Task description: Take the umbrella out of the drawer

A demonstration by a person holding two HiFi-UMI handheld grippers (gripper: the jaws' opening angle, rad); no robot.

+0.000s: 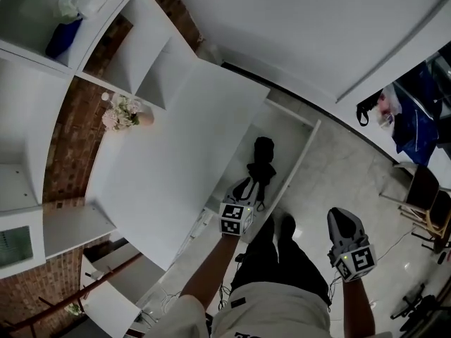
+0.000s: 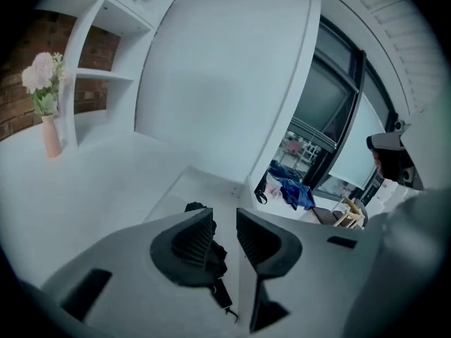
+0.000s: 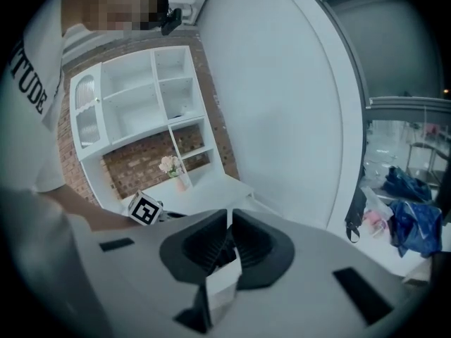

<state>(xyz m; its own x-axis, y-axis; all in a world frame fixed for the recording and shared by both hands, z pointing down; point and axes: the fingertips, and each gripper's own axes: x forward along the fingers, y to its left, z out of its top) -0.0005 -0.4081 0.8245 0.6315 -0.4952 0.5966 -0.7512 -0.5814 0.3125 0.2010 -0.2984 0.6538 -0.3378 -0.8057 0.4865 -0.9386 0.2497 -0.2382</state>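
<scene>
While my left claw (image 2: 224,224) hovers slightly parted and empty, I find the black folded umbrella (image 1: 262,162) lengthwise in the smooth white drawer (image 1: 303,153), between its side walls; right claw (image 3: 229,224) closed, empty.

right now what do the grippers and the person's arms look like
Both the left gripper and right gripper are pale grey moulded shells with black ribbed pads, each carrying a white cube printed with black square markers. The person wears a white short-sleeved shirt with dark lettering.
</scene>
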